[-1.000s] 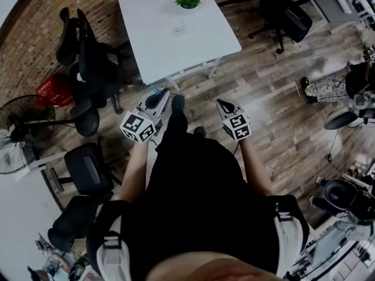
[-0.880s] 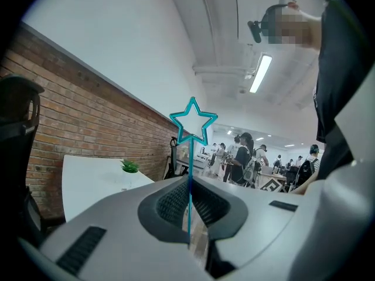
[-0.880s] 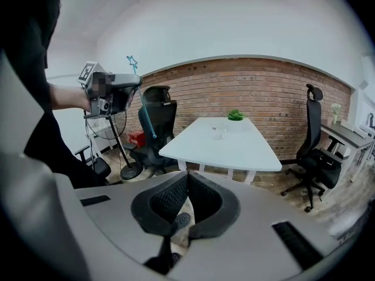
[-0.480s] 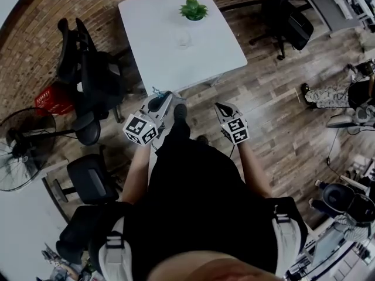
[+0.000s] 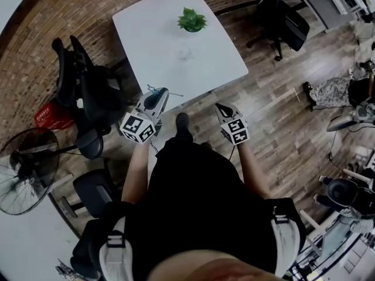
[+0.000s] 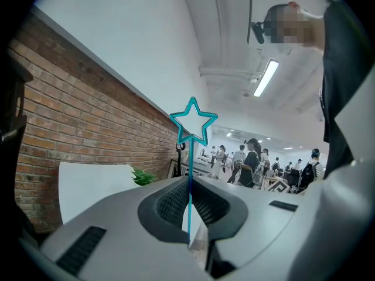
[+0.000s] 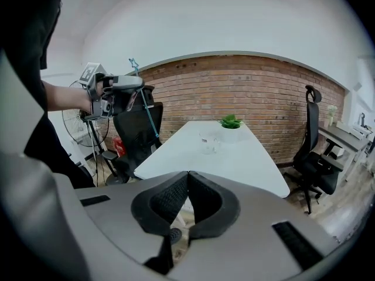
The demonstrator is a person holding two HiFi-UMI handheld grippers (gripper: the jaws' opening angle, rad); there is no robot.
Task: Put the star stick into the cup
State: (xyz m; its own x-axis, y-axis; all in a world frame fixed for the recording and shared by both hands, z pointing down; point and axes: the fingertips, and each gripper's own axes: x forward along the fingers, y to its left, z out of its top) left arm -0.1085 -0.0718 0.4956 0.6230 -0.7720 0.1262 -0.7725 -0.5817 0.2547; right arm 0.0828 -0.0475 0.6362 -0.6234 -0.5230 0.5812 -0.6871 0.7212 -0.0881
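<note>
Left gripper [image 6: 188, 179] is clamped right down, pads squeezed onto the thin teal stick with a star outline on top [image 6: 190, 157]. In its own view the stick stands straight up out of the jaws with the star above. From the right gripper view it leans a bit, star above the gripper and the tail poking out underneath. Right gripper [image 7: 187, 177] is closed too, pad tips touching, nothing between them.

Writing-wise, the only markings I can make out are the black-and-white square patterns on the marker cubes [image 5: 136, 127] of both grippers.

The clear glass cup [image 5: 185, 54] stands upright on the white rectangular table [image 5: 158, 34], past the middle and just in front of the small green potted plant [image 5: 191, 21]. There's bare tabletop on every side of it. The stick is well apart from the cup. In the head view the left gripper's tip sits at the table's near edge, by the near left corner, while the right gripper hangs over the wooden plank floor [image 5: 275, 110] short of that edge. Black office chairs [image 5: 88, 81] crowd the table's left side. The right side has open floor, with another black chair [image 5: 290, 16] well off by the far corner.
</note>
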